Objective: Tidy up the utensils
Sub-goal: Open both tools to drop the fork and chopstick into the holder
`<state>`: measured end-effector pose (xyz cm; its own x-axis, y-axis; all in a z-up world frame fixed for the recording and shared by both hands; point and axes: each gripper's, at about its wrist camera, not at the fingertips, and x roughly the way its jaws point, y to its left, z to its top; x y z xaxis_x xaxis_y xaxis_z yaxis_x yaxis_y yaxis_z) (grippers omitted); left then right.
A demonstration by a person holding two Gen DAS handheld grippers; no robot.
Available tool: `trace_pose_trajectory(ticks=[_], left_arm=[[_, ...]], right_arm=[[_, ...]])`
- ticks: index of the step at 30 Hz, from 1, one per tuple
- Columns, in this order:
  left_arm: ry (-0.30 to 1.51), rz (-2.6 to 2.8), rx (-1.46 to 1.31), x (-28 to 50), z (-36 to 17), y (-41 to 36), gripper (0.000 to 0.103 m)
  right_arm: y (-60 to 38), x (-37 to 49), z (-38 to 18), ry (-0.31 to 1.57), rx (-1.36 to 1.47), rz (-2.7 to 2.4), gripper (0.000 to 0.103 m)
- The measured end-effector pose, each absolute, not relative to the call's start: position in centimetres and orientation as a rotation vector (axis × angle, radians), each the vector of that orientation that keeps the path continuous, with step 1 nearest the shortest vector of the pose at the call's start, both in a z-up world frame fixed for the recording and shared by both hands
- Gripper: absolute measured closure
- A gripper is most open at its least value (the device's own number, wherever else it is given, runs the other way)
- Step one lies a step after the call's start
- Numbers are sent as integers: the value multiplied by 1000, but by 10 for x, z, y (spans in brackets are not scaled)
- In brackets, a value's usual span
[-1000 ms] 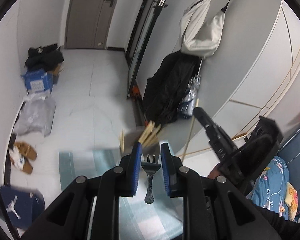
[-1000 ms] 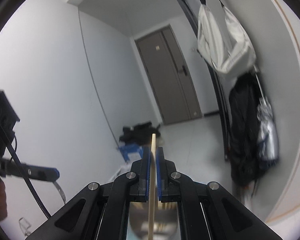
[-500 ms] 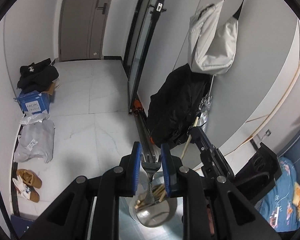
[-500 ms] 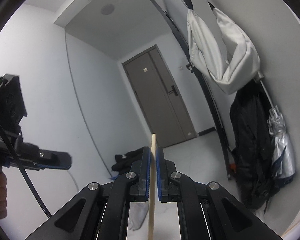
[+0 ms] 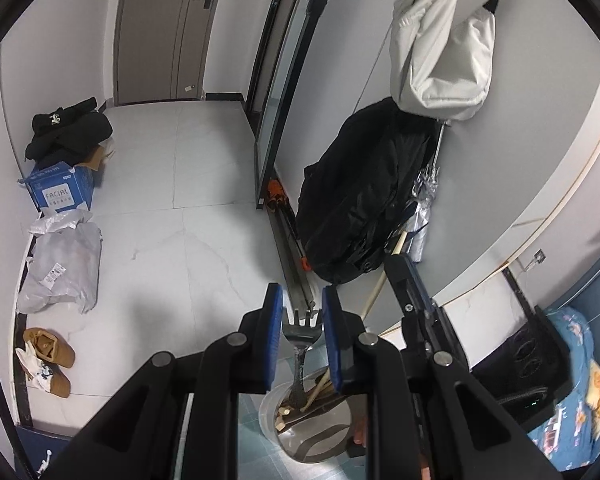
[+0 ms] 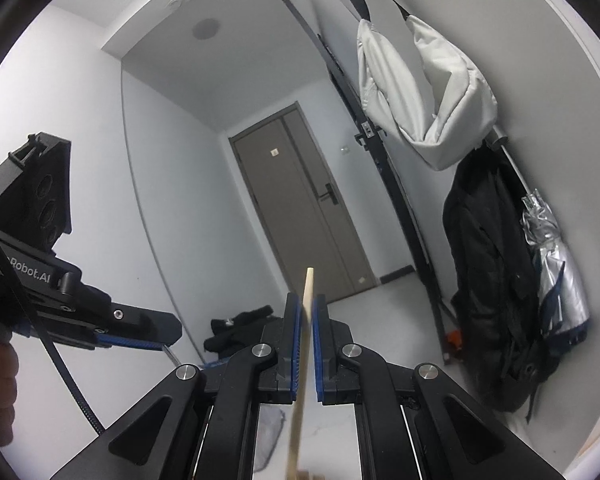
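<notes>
Two tools: left tool (image 5: 302,314) pinching fork (image 5: 301,334), right tool (image 6: 307,316) pinching chopstick (image 6: 305,344); box (image 5: 58,194) apparently reads "FACIAL".

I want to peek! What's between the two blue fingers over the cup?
A metal fork, tines up, handle reaching into the cup of chopsticks; left wrist view.

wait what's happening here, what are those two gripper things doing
A person is sorting utensils with a handheld gripper in each hand. The left gripper is shut on a metal fork, tines pointing away, its handle reaching down toward a clear cup below that already holds wooden chopsticks. The right gripper is shut on a single wooden chopstick, held roughly upright. Neither utensil has been released yet.
</notes>
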<state>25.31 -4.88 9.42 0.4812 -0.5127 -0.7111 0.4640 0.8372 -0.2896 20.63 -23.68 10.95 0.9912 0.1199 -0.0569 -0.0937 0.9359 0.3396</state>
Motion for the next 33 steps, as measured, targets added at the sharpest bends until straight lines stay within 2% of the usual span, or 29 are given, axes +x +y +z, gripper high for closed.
trace_pose_trajectory(ticks=[12, 19, 23, 25, 26, 27, 28, 30, 32, 33], left_arm=[[946, -612, -99, 242, 73, -48, 87], [958, -633, -144, 226, 58, -45, 87], [888, -605, -162, 210, 68, -36, 83], [869, -577, -186, 201, 71, -31, 74], [845, -546, -189, 194, 75, -27, 67], [811, -512, -179, 184, 79, -24, 64], [787, -482, -162, 177, 82, -22, 63], [756, -422, -130, 164, 86, -21, 63], [736, -387, -145, 147, 91, -17, 63], [725, -368, -148, 139, 94, -16, 59]], right_arm=[[-221, 175, 100, 174, 203, 220, 98], [-217, 156, 75, 329, 181, 270, 98], [-222, 146, 74, 386, 179, 284, 94], [-226, 137, 78, 414, 176, 299, 93], [-229, 131, 81, 414, 178, 302, 89], [-230, 125, 83, 413, 178, 302, 81], [-233, 116, 88, 412, 180, 305, 76], [-236, 100, 94, 415, 175, 310, 57], [-237, 88, 101, 421, 153, 301, 51], [-237, 82, 105, 428, 148, 301, 51]])
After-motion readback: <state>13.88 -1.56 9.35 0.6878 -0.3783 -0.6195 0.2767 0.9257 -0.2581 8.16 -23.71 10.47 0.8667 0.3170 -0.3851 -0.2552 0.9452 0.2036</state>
